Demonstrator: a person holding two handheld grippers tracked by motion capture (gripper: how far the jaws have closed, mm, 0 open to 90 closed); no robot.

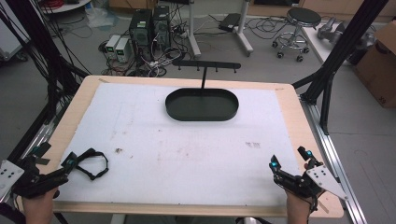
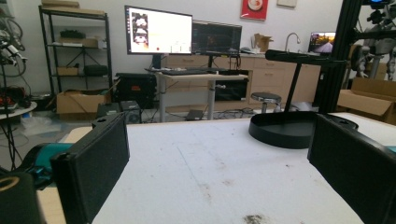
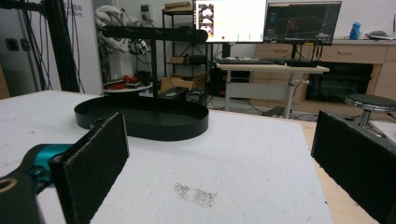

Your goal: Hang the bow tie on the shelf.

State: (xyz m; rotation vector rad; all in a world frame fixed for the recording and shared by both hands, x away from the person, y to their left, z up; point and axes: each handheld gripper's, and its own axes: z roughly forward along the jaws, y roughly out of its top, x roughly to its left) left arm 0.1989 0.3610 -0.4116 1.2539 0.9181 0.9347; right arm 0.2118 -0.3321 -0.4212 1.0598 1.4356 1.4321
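Jaws on my left gripper (image 1: pixel 55 158) are standing wide apart, nothing between the pads, as its own view is showing: only bare white mat between the two black plates. My right gripper (image 1: pixel 288 163) is likewise gaping, its pads holding nothing and touching nothing. I am keeping both low over the near edge of the white mat-covered wooden table (image 1: pixel 187 140), one at each corner.

Just beside my left gripper, on its inner side, a small black looped strap (image 1: pixel 92 163) is lying flat on the mat; whether the jaw tip is brushing it I cannot tell. It is sitting well apart from my right gripper.

Farther off, near the far edge and roughly midway between my two tools, a black oval metal tray (image 1: pixel 201 105) is resting on the mat, with a thin black post rising from its back rim to a black crossbar with pegs (image 1: pixel 206 64). Nothing is standing between either gripper and that tray, only stained mat.
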